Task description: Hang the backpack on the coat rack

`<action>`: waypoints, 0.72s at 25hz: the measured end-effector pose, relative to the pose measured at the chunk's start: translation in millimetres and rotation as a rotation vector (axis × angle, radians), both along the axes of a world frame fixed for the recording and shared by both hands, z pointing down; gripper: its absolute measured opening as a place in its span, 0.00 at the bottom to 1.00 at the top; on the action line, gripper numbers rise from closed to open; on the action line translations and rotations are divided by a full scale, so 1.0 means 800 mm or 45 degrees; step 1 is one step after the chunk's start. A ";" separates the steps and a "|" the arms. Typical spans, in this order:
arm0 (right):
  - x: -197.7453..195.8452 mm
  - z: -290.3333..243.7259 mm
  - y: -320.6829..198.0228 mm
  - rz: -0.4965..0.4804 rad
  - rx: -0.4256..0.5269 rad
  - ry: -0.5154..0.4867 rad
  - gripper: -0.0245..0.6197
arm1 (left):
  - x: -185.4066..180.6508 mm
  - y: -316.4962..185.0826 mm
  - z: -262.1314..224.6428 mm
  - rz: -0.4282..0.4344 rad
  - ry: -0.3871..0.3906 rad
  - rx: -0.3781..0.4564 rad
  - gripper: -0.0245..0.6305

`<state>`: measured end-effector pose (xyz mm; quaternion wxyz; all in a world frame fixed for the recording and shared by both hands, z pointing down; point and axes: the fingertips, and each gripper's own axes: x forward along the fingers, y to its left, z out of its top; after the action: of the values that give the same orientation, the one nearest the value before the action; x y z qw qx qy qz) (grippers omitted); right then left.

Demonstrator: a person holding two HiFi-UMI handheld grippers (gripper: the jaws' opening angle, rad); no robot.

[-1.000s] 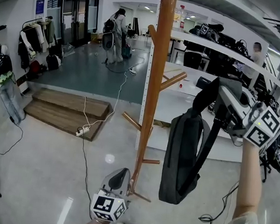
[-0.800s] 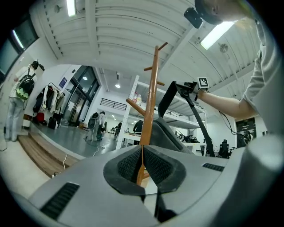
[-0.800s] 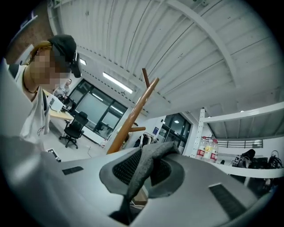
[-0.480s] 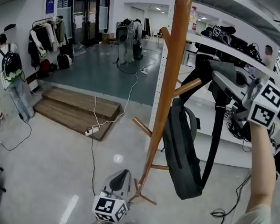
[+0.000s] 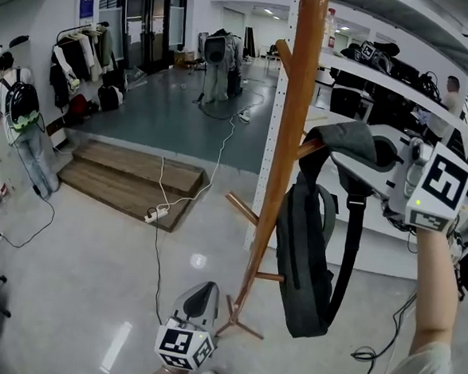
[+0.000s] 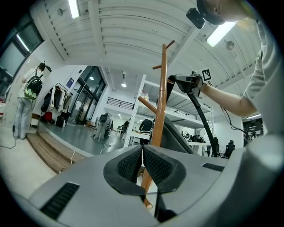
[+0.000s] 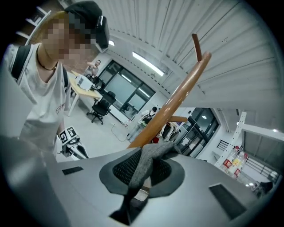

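A dark grey backpack [image 5: 301,259] hangs by its top strap [image 5: 348,138] right beside the tall wooden coat rack [image 5: 289,146]. My right gripper [image 5: 338,152] is shut on that strap and holds it by an upward-slanting peg [image 5: 307,150]; whether the strap rests on the peg I cannot tell. In the right gripper view the grey strap [image 7: 148,162] lies pinched between the pads, with the rack's pole [image 7: 173,106] behind. My left gripper [image 5: 202,290] is low near the rack's foot, shut and empty. The left gripper view shows the pole [image 6: 162,97], the backpack [image 6: 175,137] and the right gripper [image 6: 184,82].
White shelving [image 5: 361,79] stands just behind the rack. A low wooden step [image 5: 131,179] and a white cable with a power strip [image 5: 156,214] lie at the left. A clothes rail [image 5: 76,51] and people [image 5: 219,61] are farther off. A black cable [image 5: 366,355] trails at the right.
My right gripper has carried the backpack left, up to the coat rack's pole, and the strap now sits at the peg. The left gripper has hardly moved.
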<state>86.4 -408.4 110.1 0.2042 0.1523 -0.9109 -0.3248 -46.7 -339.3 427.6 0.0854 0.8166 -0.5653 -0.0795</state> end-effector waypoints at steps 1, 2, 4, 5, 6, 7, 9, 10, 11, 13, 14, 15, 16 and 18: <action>-0.001 0.005 0.000 0.007 -0.010 -0.017 0.10 | -0.001 0.002 0.001 0.004 0.000 -0.001 0.07; -0.002 0.012 -0.001 0.026 -0.007 -0.018 0.10 | -0.002 0.003 0.002 0.008 -0.001 -0.002 0.07; -0.003 0.027 -0.007 0.085 0.010 -0.004 0.10 | -0.003 0.004 0.004 0.017 0.000 -0.004 0.07; -0.003 0.033 -0.010 0.105 -0.005 -0.022 0.10 | -0.003 0.004 0.004 0.020 0.000 -0.004 0.07; -0.001 0.034 -0.012 0.109 -0.046 -0.065 0.10 | -0.002 0.005 0.003 0.022 0.000 -0.004 0.07; 0.002 0.032 -0.014 0.101 -0.110 -0.124 0.10 | 0.000 0.005 0.000 0.024 -0.001 -0.004 0.07; 0.011 0.023 -0.017 0.076 -0.274 -0.266 0.10 | 0.008 0.005 -0.011 0.029 0.001 -0.007 0.07; 0.013 0.020 -0.019 0.070 -0.353 -0.341 0.10 | 0.010 0.005 -0.015 0.032 0.003 -0.008 0.07; 0.013 0.020 -0.022 0.068 -0.415 -0.413 0.10 | 0.010 0.006 -0.016 0.036 0.003 -0.009 0.07; 0.007 0.029 -0.023 0.080 -0.451 -0.531 0.10 | 0.000 0.010 -0.006 0.047 -0.002 -0.006 0.07; 0.004 0.035 -0.022 0.099 -0.409 -0.566 0.10 | -0.005 0.012 0.000 0.051 -0.003 -0.004 0.07; 0.003 0.039 -0.021 0.135 -0.332 -0.585 0.10 | -0.009 0.014 0.004 0.053 -0.004 -0.002 0.07; 0.003 0.042 -0.020 0.186 -0.240 -0.596 0.12 | -0.012 0.015 0.006 0.054 -0.004 0.000 0.07; 0.009 0.043 -0.019 0.303 -0.108 -0.621 0.16 | -0.013 0.017 0.006 0.054 -0.005 0.002 0.07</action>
<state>93.7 -423.9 144.3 0.0217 0.3234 -0.9215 -0.2139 -57.1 -326.0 432.5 0.0854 0.8287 -0.5478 -0.0764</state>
